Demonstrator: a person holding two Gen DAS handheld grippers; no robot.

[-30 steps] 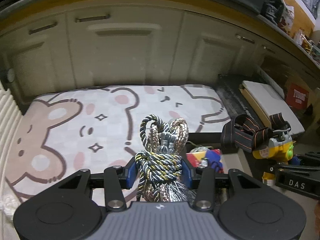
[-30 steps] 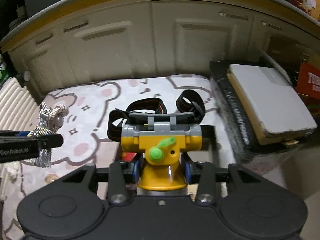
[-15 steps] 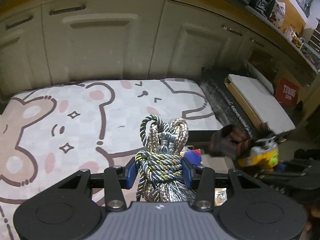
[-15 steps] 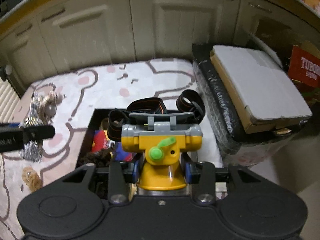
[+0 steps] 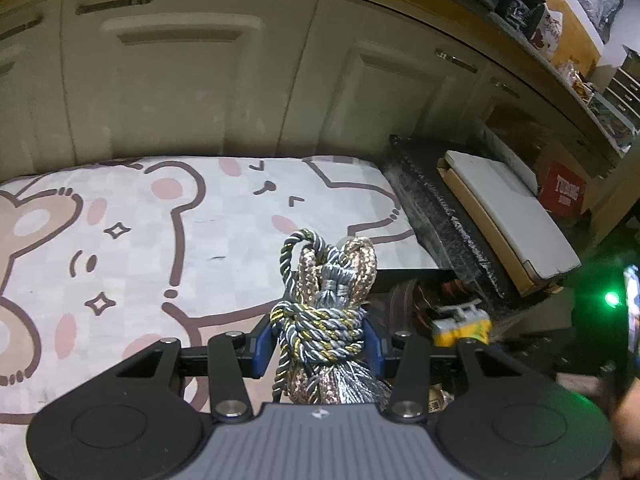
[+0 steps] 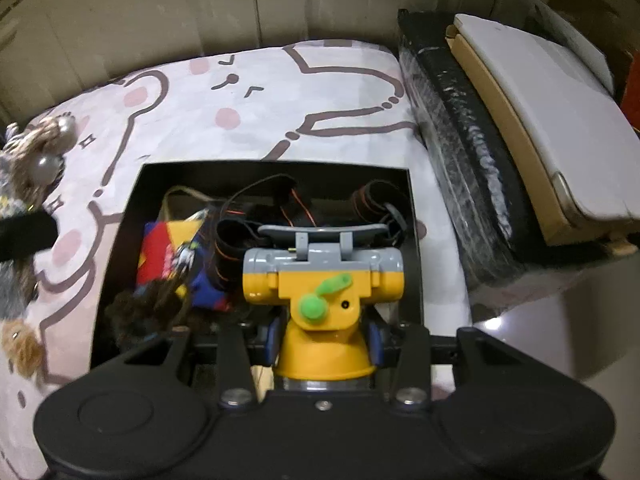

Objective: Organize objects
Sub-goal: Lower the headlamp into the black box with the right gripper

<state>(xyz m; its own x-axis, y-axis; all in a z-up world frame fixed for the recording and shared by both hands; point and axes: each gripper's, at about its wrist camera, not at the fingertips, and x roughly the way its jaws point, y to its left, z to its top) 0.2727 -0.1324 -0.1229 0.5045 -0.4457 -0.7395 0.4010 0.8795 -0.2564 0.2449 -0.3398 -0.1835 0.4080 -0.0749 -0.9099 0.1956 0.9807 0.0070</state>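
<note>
Right gripper [image 6: 324, 334] clamps headlamp [image 6: 322, 280] over box [image 6: 120, 236]; next: lower, release; left gripper [image 5: 318, 344] grips cord [image 5: 320, 320], waiting.

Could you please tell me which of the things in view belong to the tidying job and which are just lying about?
Part of the job:
- headlamp, gripped by the right gripper
- rope tassel, gripped by the left gripper
- black box
- colourful pouch in the box

Just lying about:
- bear blanket
- white board
- cabinets
</note>
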